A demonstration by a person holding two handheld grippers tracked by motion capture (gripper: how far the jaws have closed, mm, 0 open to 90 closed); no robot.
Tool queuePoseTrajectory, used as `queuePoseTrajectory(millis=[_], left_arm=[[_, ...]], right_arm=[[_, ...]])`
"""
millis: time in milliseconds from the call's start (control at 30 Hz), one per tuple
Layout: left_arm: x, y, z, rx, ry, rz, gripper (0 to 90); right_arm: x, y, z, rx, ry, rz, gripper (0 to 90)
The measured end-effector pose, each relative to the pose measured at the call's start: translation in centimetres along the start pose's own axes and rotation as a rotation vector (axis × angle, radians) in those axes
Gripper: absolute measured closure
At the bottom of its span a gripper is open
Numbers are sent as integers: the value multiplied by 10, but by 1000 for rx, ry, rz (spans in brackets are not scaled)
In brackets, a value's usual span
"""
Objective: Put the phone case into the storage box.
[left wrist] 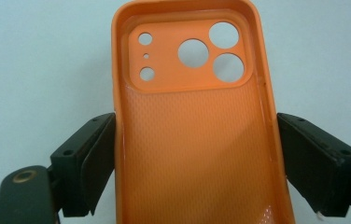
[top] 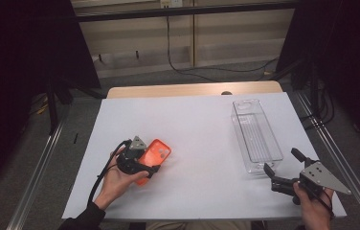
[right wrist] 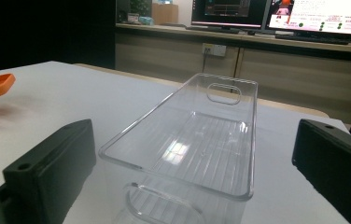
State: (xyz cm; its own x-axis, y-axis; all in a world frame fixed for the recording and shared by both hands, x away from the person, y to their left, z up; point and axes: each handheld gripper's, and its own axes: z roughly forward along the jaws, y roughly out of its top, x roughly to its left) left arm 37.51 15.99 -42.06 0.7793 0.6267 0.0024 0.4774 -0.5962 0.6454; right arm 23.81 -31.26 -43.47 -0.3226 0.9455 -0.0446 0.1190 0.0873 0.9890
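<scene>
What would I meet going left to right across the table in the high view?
Left tool, closed on the orange phone case → clear plastic bin → right tool, open, just short of the bin's near end.

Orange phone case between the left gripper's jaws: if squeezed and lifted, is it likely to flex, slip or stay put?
The orange phone case is an empty thin-walled shell, so it probably bows inward under a side squeeze. Its glossy rim may slip somewhat on the left gripper pads. It looks light for its size, lying flat on the white table, and is unlikely to roll or tip.
</scene>
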Motion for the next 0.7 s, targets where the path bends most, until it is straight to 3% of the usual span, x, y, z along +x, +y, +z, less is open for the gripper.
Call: queuePoseTrajectory(millis=[367,700], left_arm=[[4,0,-9,-121,47,-52,157],[0,4,-13,-193,71,-36,157]], right_arm=[[0,1,0,-8,-1,5,0],[-1,7,2,-23,6,9,0]])
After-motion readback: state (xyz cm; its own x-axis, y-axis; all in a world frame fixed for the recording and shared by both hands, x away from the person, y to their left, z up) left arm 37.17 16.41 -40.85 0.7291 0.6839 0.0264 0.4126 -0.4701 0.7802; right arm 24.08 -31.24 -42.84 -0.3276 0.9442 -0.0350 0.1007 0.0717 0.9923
